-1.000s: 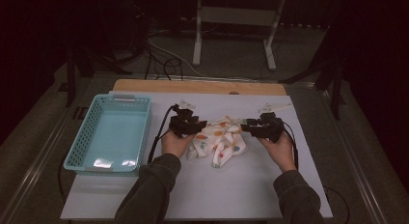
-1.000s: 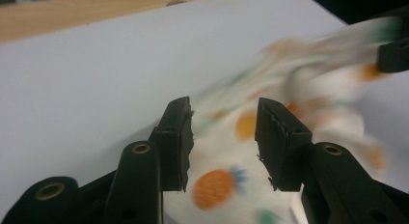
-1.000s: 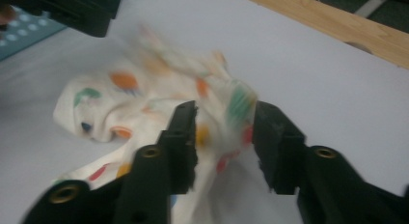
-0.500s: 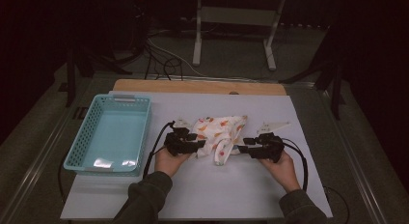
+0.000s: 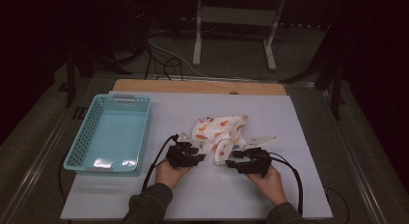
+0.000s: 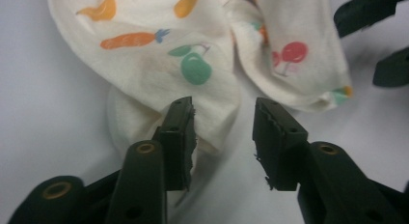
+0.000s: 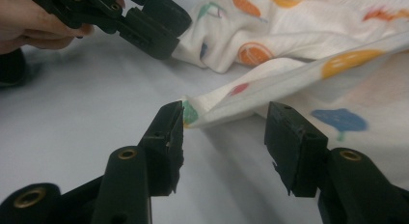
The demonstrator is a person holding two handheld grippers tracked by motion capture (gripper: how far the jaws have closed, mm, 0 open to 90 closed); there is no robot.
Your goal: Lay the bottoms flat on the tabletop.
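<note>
Left gripper [image 5: 190, 156]: held low over the table [image 5: 299, 195] at the near-left edge of the garment; its fingers [image 6: 179, 137] stand spread, having just been closing, with a bulge of cloth between them but not pinched; judged as placed to take up that near hem.
Right gripper [image 5: 241, 162]: held low at the near-right end of the garment; its fingers [image 7: 166, 142] stand spread, having just been opening; a folded hem corner lies just at the inner face of one finger, nothing gripped; judged as lined up on that corner so both ends can be lifted together.
Garment [image 5: 219, 134]: small white cloth with fruit and vegetable print, lying crumpled mid-table, just beyond both grippers and between them; loosely bunched, so its edges must be found before it can be spread or folded.
Basket [image 5: 77, 156]: turquoise, perforated, on the left of the table, well apart from the cloth; judged as the likely receptacle.
Wooden strip [image 5: 144, 85]: along the far table edge.
</note>
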